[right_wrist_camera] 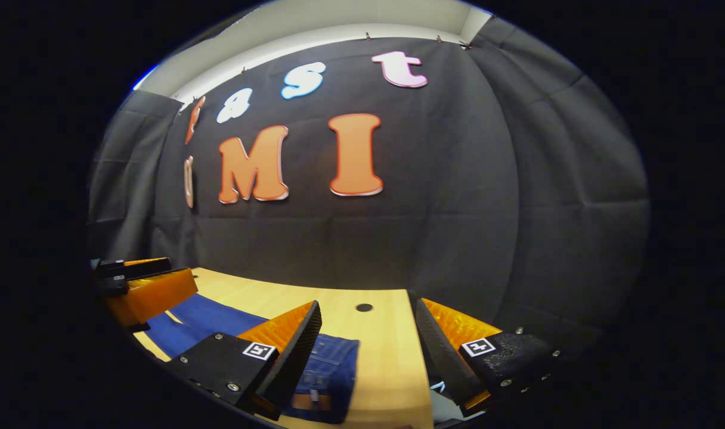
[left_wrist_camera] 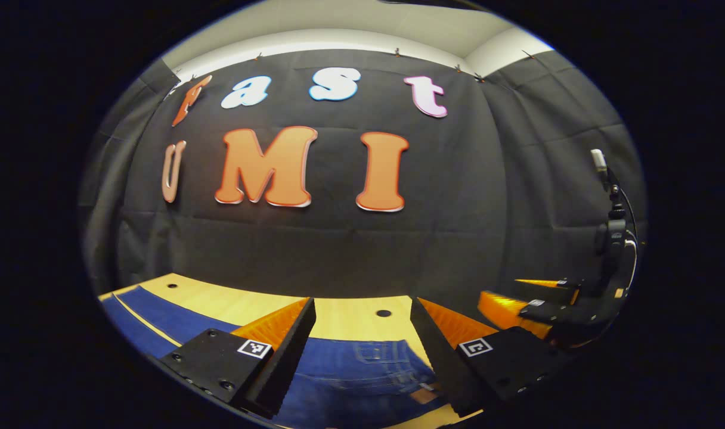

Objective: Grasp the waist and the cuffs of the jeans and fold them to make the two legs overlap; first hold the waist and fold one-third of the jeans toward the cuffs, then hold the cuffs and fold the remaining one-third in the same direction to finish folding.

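A: The jeans (left_wrist_camera: 362, 369) lie flat on the table (left_wrist_camera: 344, 316), spread out low in both views. In the left gripper view the waist end, with a pocket and belt loops, sits just under and between the fingers, while the legs run off to the left along the table.

B: And in the right gripper view?

A: There the waist edge of the jeans (right_wrist_camera: 332, 369) ends just right of the near finger, with bare table (right_wrist_camera: 386, 345) beyond it. The legs stretch away to the left, toward the other gripper.

B: What are the grippers doing?

A: The left gripper (left_wrist_camera: 362, 357) has its jaws wide apart and holds nothing; it hangs over the waist. The right gripper (right_wrist_camera: 368, 357) is likewise spread and empty, above the waist's edge. Neither touches the cloth, as far as one can tell.

B: So how far along is the task?

A: It looks like the very start. How the legs lie is hard to tell. No third is folded, so both folds are left.
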`<state>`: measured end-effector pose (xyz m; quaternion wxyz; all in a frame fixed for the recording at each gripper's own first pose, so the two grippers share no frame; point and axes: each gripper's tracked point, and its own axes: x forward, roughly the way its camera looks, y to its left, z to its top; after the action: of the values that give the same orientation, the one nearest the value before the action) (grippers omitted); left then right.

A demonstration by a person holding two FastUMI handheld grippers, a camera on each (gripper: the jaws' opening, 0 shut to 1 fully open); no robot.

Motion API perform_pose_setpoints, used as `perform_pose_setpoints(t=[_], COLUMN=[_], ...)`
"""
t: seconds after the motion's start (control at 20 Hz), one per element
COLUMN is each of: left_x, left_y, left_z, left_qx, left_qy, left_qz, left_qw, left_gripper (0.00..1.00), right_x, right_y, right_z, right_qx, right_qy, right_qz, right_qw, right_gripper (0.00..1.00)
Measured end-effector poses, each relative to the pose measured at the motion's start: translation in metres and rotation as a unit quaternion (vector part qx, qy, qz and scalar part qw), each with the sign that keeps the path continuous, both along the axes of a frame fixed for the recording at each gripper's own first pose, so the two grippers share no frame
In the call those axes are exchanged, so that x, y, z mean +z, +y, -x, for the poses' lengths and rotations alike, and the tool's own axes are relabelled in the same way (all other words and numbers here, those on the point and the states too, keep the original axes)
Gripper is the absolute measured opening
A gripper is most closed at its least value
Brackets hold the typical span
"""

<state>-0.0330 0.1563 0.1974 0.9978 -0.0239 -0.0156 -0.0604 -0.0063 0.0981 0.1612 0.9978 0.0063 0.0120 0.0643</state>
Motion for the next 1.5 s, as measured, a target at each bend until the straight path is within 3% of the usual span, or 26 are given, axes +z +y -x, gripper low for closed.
perform_pose_setpoints(t=[0.15, 0.3, 0.4, 0.5, 0.7, 0.95, 1.15, 1.5], left_x=[0.034, 0.052, 0.071, 0.092, 0.104, 0.108, 0.127, 0.148], left_y=[0.126, 0.239, 0.311, 0.377, 0.467, 0.516, 0.555, 0.573], left_z=[0.012, 0.028, 0.040, 0.056, 0.080, 0.090, 0.093, 0.113], left_qx=[0.057, 0.096, 0.101, 0.087, 0.058, 0.020, 0.081, 0.162], left_qy=[0.005, 0.035, 0.020, -0.004, -0.014, 0.012, -0.015, -0.039], left_qz=[0.012, 0.068, 0.079, 0.050, 0.036, 0.056, 0.097, 0.047], left_qw=[0.998, 0.992, 0.992, 0.995, 0.998, 0.998, 0.992, 0.985], left_gripper=[1.00, 0.95, 0.94, 0.97, 0.94, 0.95, 0.97, 0.94], right_x=[0.045, 0.082, 0.091, 0.098, 0.093, 0.097, 0.107, 0.114], right_y=[0.059, 0.118, 0.145, 0.169, 0.205, 0.232, 0.231, 0.213], right_z=[0.019, 0.030, 0.040, 0.056, 0.094, 0.131, 0.138, 0.115], right_qx=[0.036, 0.043, 0.012, -0.025, -0.095, -0.117, -0.110, -0.072], right_qy=[-0.003, 0.000, 0.008, 0.001, 0.008, 0.032, 0.027, 0.027], right_qz=[-0.022, -0.086, -0.111, -0.123, -0.093, -0.068, -0.040, -0.017], right_qw=[0.999, 0.995, 0.994, 0.992, 0.991, 0.990, 0.993, 0.997], right_gripper=[0.98, 0.97, 0.97, 1.00, 1.00, 0.98, 1.00, 1.00])
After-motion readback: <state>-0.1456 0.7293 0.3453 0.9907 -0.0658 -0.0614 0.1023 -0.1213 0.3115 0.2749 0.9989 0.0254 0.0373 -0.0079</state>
